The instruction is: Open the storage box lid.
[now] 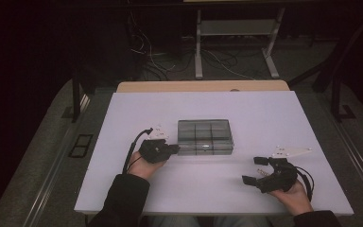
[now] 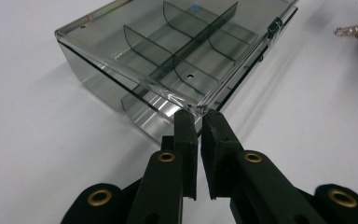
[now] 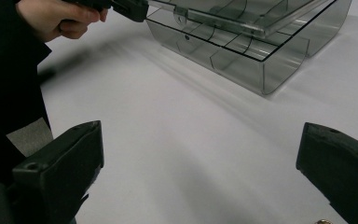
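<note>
Smoky clear plastic, the compartment box [image 1: 204,137] sits mid-table with its lid's near-left corner pinched between the almost closed jaws of the left gripper [image 2: 199,119], so lid-opening looks in hand and next calls for a lift, while the right gripper [image 1: 254,170] waits wide-jawed, empty, right of the box.

Dim room, lit tabletop; gripper views sharper than high view.
High view was dark w/ near-black surroundings; the white table [image 1: 217,189] caught the light. Glare ran along the clear compartment box [image 2: 168,60] lid edge. Soft shadows fell beside the box; the right gripper view's foreground jaws were blurred.
</note>
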The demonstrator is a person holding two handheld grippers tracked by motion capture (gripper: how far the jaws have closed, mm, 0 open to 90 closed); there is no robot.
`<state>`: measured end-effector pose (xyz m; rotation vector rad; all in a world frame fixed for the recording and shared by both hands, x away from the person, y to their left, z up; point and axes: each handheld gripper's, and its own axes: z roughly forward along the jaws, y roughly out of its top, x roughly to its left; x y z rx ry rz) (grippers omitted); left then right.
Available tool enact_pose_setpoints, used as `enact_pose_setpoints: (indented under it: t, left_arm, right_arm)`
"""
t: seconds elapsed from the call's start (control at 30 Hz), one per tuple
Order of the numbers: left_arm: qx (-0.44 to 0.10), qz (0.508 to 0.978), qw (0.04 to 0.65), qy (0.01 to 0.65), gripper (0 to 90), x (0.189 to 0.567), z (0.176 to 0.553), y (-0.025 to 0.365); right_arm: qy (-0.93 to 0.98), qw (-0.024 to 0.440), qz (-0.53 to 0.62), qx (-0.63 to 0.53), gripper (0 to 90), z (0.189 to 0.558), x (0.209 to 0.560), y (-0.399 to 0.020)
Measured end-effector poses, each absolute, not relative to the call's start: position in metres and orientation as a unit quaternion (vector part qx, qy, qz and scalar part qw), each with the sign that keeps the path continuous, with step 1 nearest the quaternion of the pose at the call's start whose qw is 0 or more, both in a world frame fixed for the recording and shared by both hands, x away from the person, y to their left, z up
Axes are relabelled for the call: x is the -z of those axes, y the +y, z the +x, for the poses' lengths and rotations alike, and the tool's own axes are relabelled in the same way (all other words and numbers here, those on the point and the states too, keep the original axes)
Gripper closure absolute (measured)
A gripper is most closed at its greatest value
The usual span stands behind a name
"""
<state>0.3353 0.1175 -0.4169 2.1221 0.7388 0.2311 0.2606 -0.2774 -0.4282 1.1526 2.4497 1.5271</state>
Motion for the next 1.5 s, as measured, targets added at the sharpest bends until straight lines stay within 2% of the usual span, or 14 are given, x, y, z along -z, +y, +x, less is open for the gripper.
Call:
enact_pose_setpoints:
  t: [0.37, 0.97, 1.5]
  left_arm:
    - [-0.096, 0.836, 0.453, 0.294, 88.9, 0.410, 0.338, 0.118]
    - [-0.085, 0.831, 0.468, 0.289, 89.1, 0.390, 0.346, 0.118]
    - [-0.086, 0.823, 0.481, 0.290, 89.1, 0.376, 0.351, 0.118]
  right_arm:
    - [0.799, 0.027, 0.365, -0.477, 0.4, 0.264, 0.422, -0.277]
    - [0.810, 0.046, 0.342, -0.474, 0.5, 0.288, 0.396, -0.258]
    - [0.809, 0.045, 0.340, -0.477, 0.5, 0.315, 0.380, -0.253]
